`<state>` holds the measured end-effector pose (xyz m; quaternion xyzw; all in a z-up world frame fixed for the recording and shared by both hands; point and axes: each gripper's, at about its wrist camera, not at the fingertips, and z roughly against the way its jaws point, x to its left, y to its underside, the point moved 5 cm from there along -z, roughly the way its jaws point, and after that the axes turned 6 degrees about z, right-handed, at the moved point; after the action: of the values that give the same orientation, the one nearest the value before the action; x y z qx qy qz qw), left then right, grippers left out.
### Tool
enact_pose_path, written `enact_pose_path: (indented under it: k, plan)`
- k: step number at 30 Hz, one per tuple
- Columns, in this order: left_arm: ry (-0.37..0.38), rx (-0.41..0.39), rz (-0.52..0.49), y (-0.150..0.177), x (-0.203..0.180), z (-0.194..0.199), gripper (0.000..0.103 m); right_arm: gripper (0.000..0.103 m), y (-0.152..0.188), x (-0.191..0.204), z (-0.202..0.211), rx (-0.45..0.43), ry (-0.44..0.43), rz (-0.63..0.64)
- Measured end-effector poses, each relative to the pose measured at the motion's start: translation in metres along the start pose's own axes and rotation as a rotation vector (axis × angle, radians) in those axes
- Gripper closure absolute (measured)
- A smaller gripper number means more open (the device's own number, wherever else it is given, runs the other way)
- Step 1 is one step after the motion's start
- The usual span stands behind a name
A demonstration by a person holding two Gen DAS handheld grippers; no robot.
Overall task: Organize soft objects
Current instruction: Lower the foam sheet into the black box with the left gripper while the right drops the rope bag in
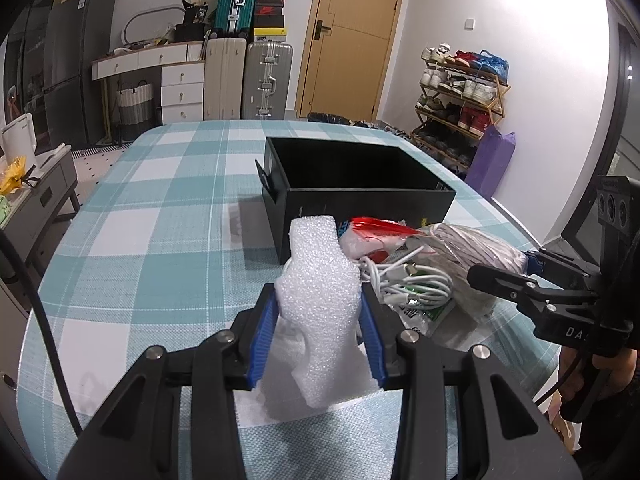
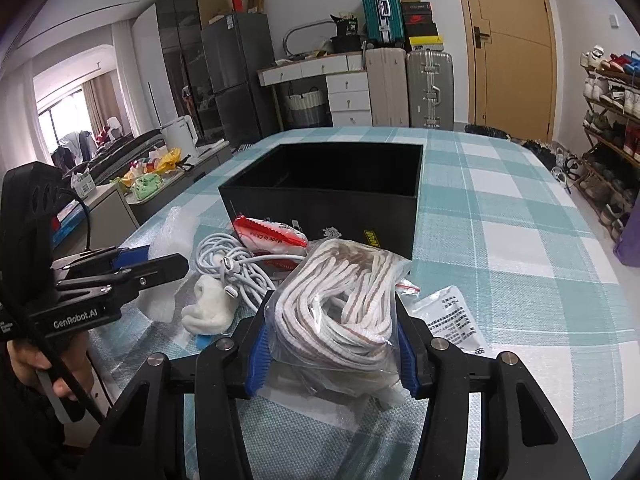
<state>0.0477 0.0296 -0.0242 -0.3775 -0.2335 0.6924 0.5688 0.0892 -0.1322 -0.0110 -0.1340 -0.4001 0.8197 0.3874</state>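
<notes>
Pick-up stage: left gripper [image 1: 318,300] clamps foam [image 1: 316,304] between its fingers; right gripper [image 2: 332,336] pinches bagged rope [image 2: 340,300]. The empty box [image 2: 328,200] ahead calls for lifting both in.

Left hand-held gripper [image 1: 318,312] at bottom centre, blue pads pressed on both sides of white foam piece [image 1: 320,300], foam standing upright between them. Checked teal-and-white table [image 1: 160,208] underneath. Black open box [image 1: 352,184] just beyond foam, interior dark. Right of foam: red-and-white packet [image 1: 372,236], coiled white cable [image 1: 404,280], bagged bundle of white cord [image 1: 472,256], all heaped close together in front of box. Right hand-held gripper [image 1: 504,276] enters from right edge, tips at cord bundle; its grip unclear from here.
</notes>
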Motion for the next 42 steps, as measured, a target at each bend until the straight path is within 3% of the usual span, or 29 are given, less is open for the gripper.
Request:
enact_pose_path:
  k: [12, 20, 42]
  plan:
    - [0.027, -0.055, -0.018, -0.026, -0.013, 0.019, 0.064, 0.051, -0.027, 0.002, 0.043, -0.106, -0.005, 0.023]
    - [0.047, -0.085, -0.025, -0.054, -0.021, 0.023, 0.064, 0.051, -0.047, 0.004, 0.055, -0.132, -0.008, 0.045]
    - [0.051, -0.06, -0.007, -0.108, -0.029, -0.028, 0.064, 0.051, -0.092, -0.011, 0.018, -0.098, -0.053, 0.038]
